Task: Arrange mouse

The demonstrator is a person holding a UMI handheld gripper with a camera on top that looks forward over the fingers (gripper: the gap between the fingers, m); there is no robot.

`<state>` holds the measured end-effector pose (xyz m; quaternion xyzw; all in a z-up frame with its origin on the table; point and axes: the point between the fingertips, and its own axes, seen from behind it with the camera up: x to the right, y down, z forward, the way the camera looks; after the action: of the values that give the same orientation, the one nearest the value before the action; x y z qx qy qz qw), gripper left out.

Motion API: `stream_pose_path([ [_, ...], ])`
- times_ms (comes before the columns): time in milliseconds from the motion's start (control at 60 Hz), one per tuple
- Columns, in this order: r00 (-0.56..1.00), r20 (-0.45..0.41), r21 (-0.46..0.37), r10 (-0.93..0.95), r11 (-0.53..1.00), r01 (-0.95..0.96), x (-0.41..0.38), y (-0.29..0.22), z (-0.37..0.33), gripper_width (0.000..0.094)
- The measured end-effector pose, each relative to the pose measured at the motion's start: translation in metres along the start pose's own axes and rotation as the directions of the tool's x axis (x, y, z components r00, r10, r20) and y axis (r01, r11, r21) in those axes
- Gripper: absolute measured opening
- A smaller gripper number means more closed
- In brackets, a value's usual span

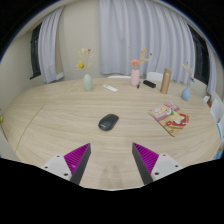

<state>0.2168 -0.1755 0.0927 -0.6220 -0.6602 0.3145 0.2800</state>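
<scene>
A dark grey computer mouse (pixel 108 122) lies on the light wooden table (pixel 70 115), near its middle. My gripper (pixel 111 160) is above the table's near edge, with the mouse a short way beyond the fingertips and roughly centred between them. The fingers are wide apart and hold nothing. The purple pads (pixel 76 157) show on their inner faces.
A magazine (pixel 172 119) lies to the right of the mouse. At the table's far side stand a pale blue vase (pixel 88 82), a pink vase with flowers (pixel 135 76), a light wooden block (pixel 167 81), a blue bottle (pixel 186 93) and small flat items (pixel 111 88). Curtains hang behind.
</scene>
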Motion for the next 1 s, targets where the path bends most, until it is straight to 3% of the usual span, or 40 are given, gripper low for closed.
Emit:
stream_pose_path([
  [750,0.996,-0.071,-0.023,0.045,0.999,-0.047,-0.029,-0.052,0.226,0.0855],
  [833,0.998,-0.062,-0.023,0.03,0.999,-0.032,-0.034,-0.059,0.235,0.0783],
  [917,0.998,-0.056,-0.02,0.008,1.0,-0.009,-0.035,-0.062,0.24,0.0608],
  [950,0.998,-0.056,-0.019,0.008,1.0,-0.009,-0.035,-0.062,0.24,0.0498],
  [1000,0.998,-0.059,-0.021,0.003,1.0,-0.005,-0.035,-0.061,0.239,0.049],
])
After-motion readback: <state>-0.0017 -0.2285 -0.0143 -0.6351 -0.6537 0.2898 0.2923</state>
